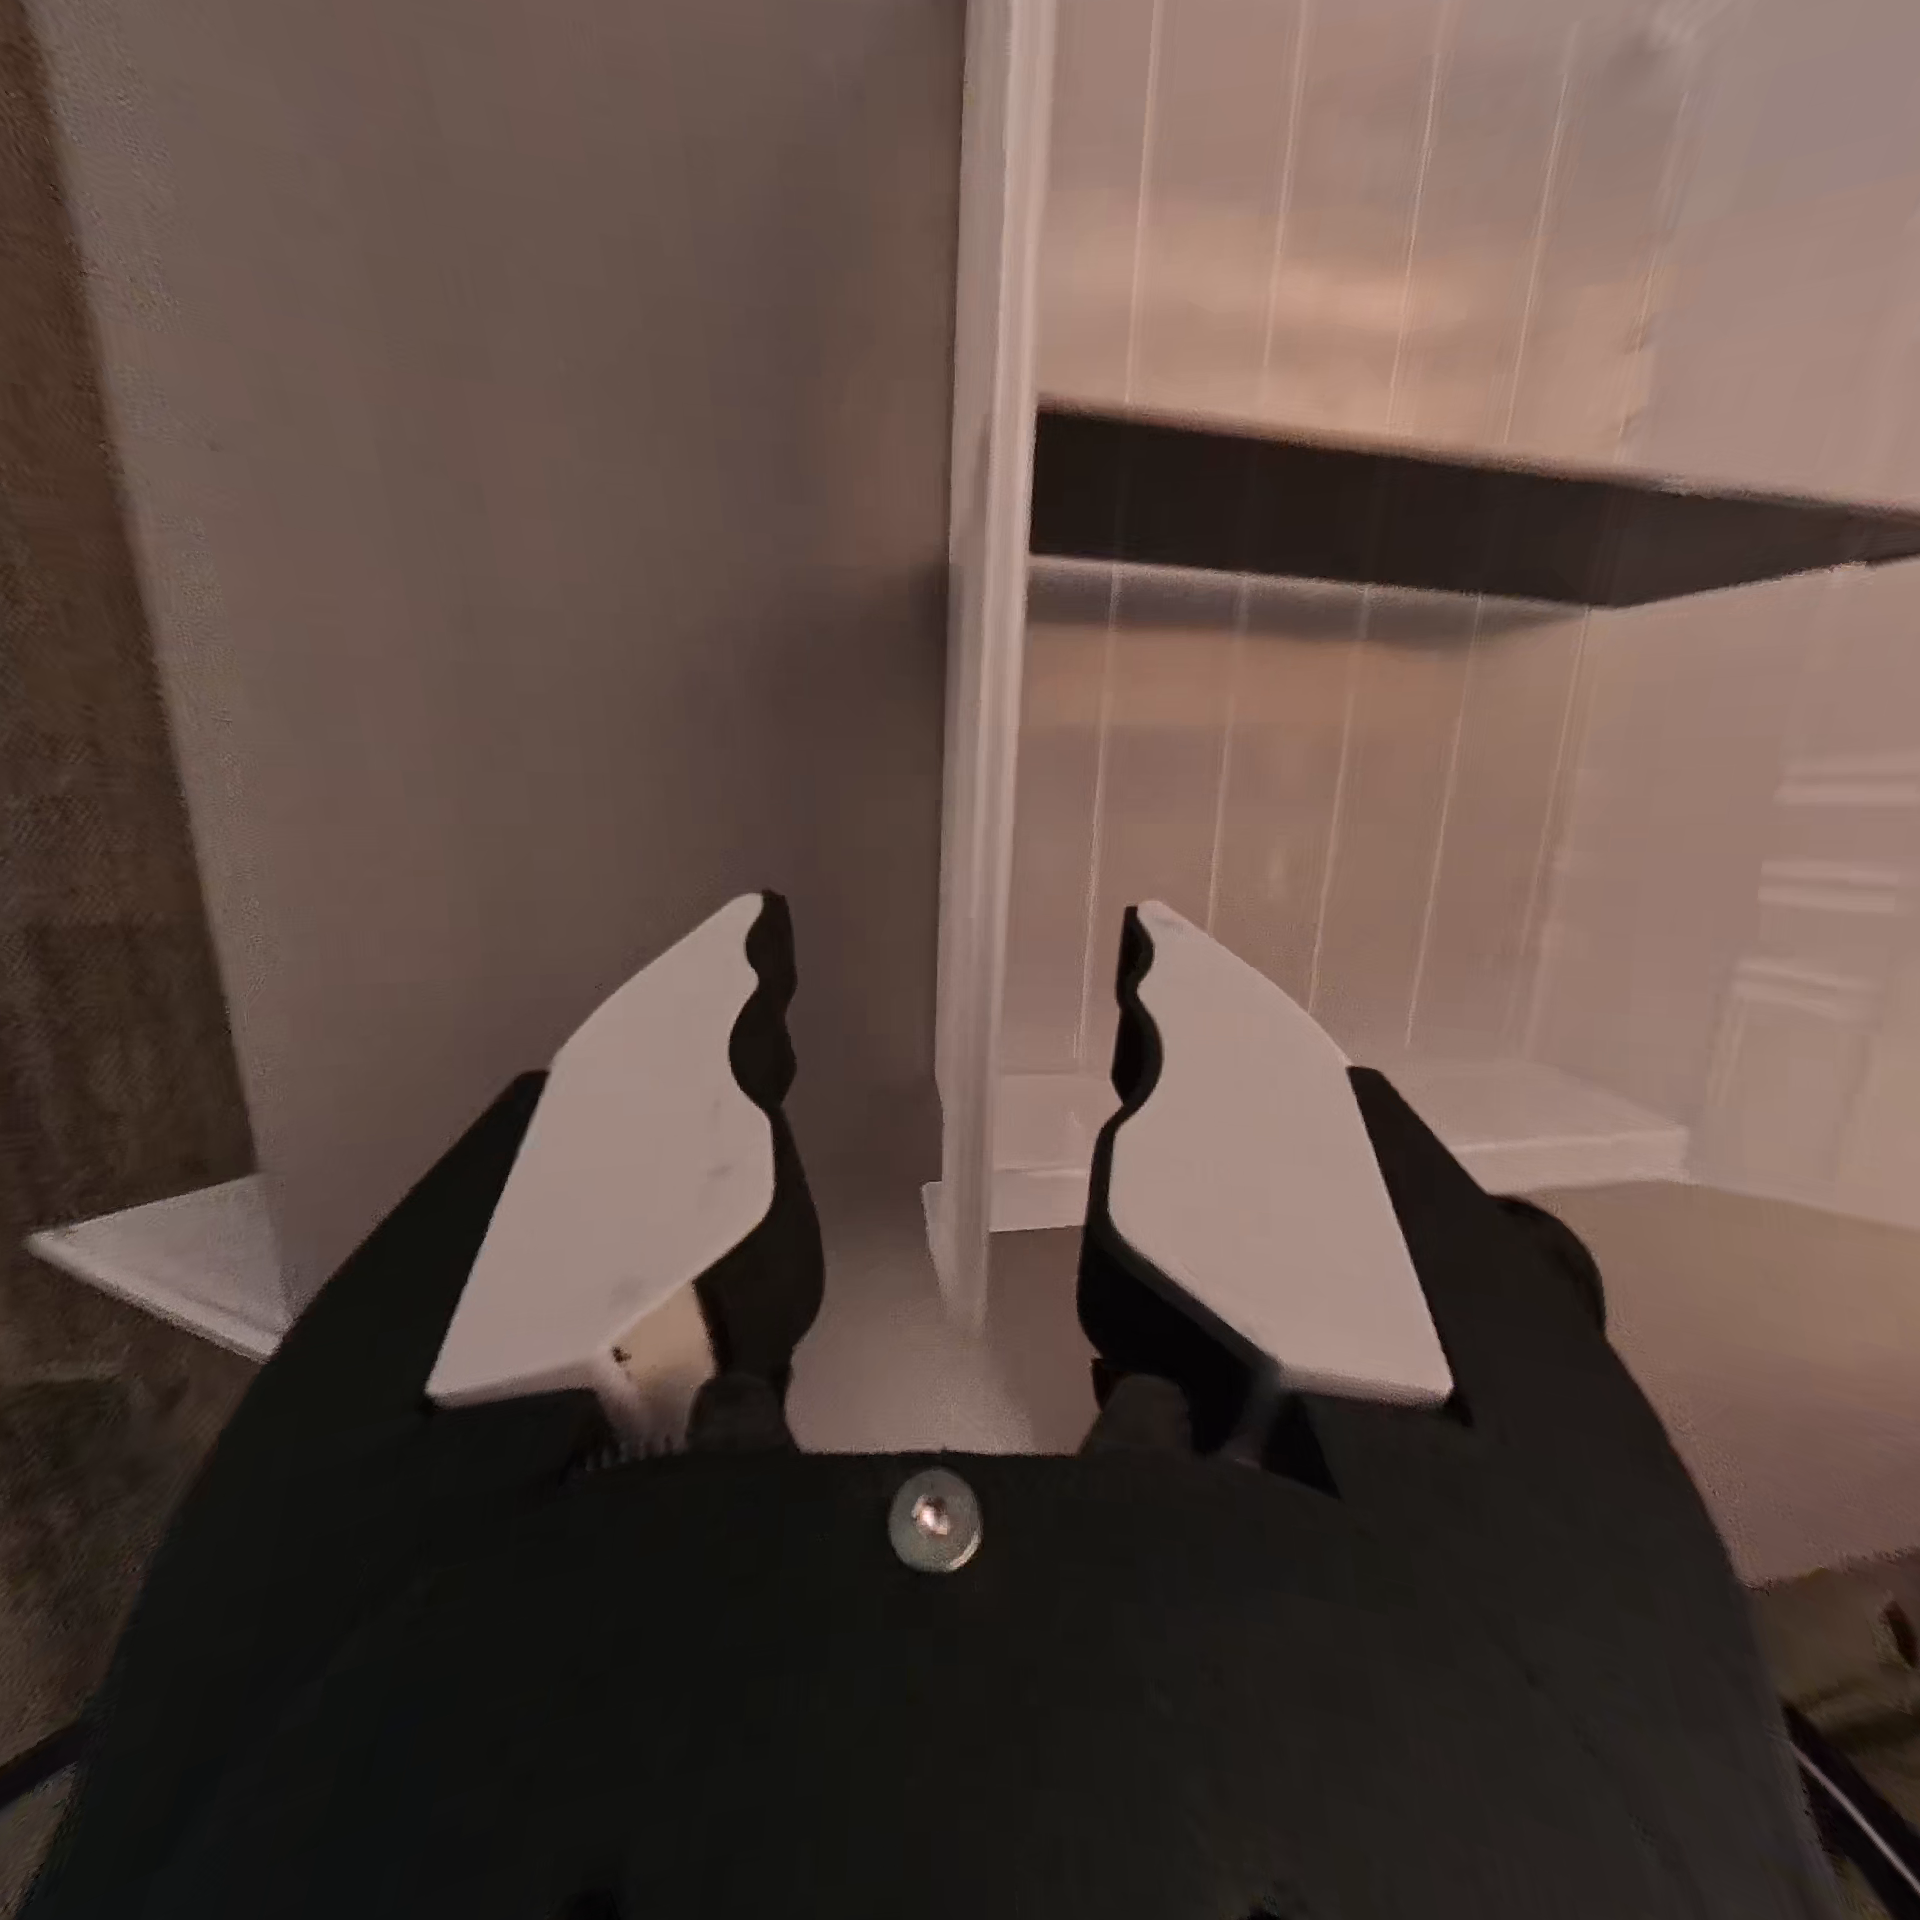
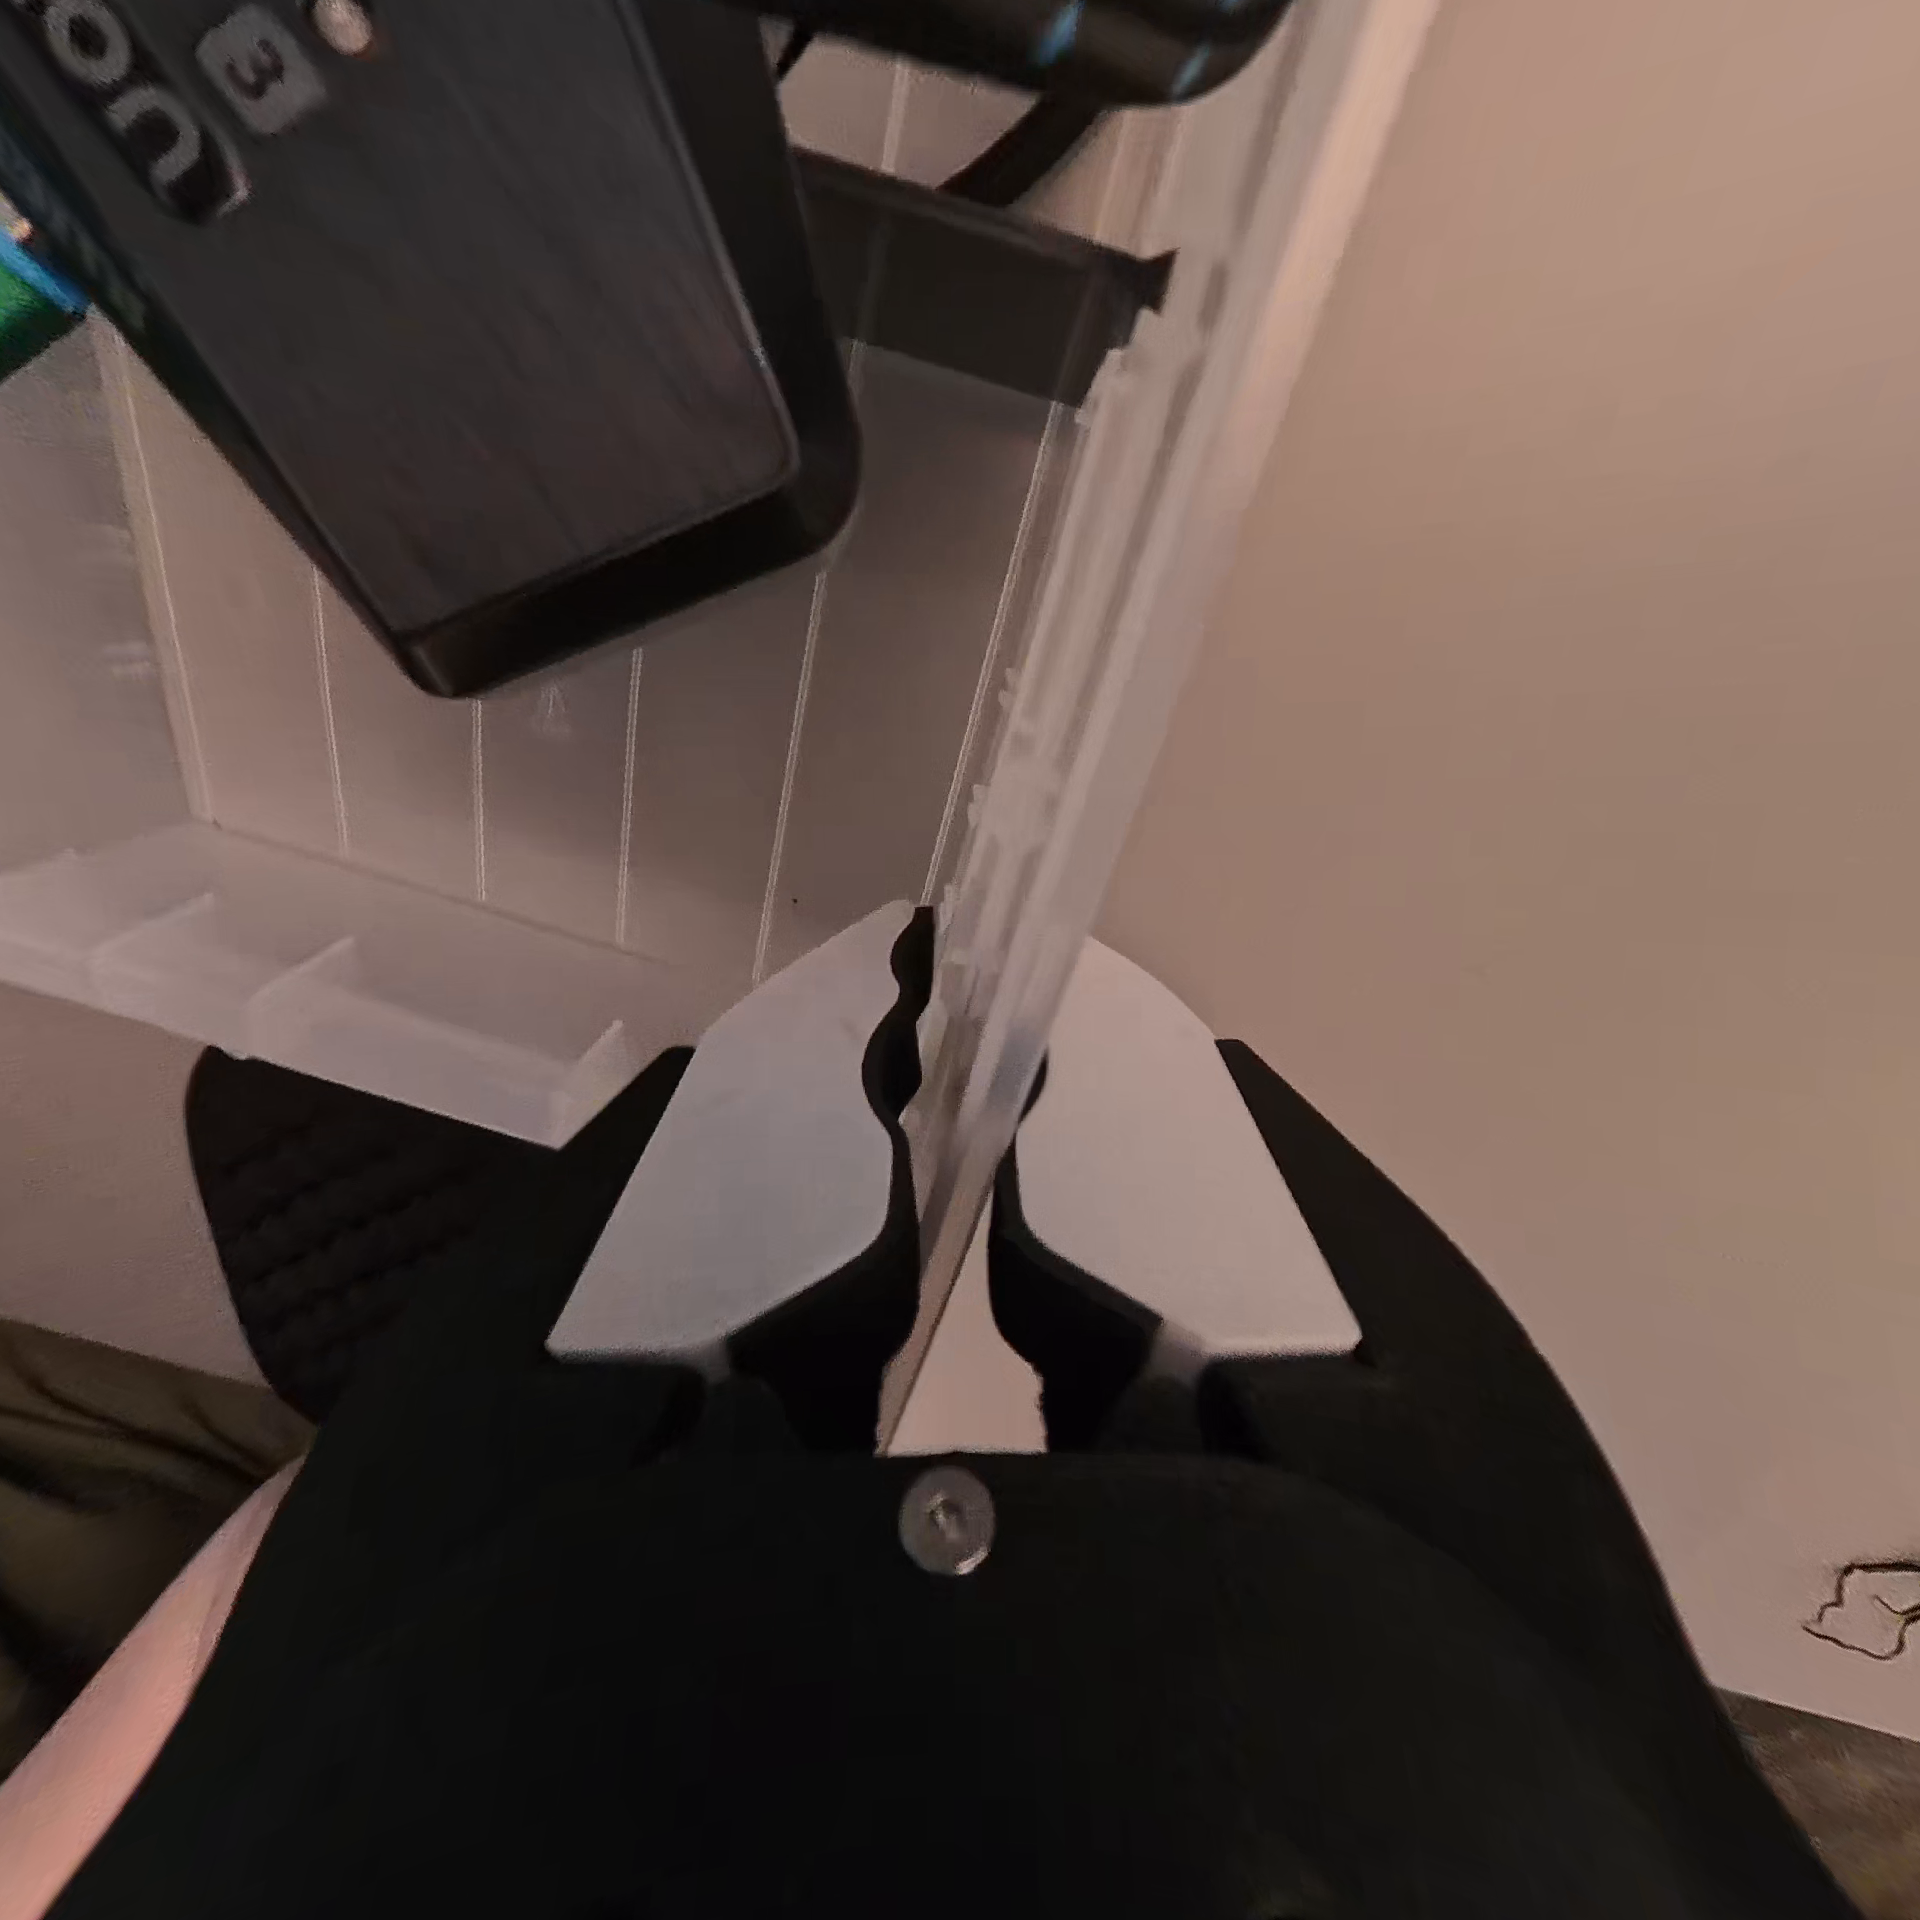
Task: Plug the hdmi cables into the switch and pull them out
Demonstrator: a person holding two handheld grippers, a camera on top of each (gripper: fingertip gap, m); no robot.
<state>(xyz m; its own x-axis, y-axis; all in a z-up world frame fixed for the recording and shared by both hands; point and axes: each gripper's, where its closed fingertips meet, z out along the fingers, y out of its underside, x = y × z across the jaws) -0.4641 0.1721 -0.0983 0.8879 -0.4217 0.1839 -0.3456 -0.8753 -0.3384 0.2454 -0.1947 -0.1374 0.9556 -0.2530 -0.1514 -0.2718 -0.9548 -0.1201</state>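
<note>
The black brushed-metal HDMI switch (image 2: 499, 343) fills the upper left of the right wrist view, tilted, with a numbered label near its top. Black cables (image 2: 1039, 135) run off its far end at the top edge. My right gripper (image 2: 987, 935) is shut on the upright edge of a clear plastic box (image 2: 1049, 727), which passes between its fingers. My left gripper (image 1: 954, 909) is open and empty, pointing at the box's white corner edge (image 1: 977, 623) without touching it. No cable plug shows clearly in either view.
A dark flat slab (image 1: 1455, 509) shows through the ribbed clear panel; I cannot tell what it is. Clear compartments (image 2: 260, 977) line the box's lower part. A plain wall (image 2: 1507, 623) is close behind. A black textured pad (image 2: 312, 1195) and olive fabric (image 2: 94, 1434) lie lower left.
</note>
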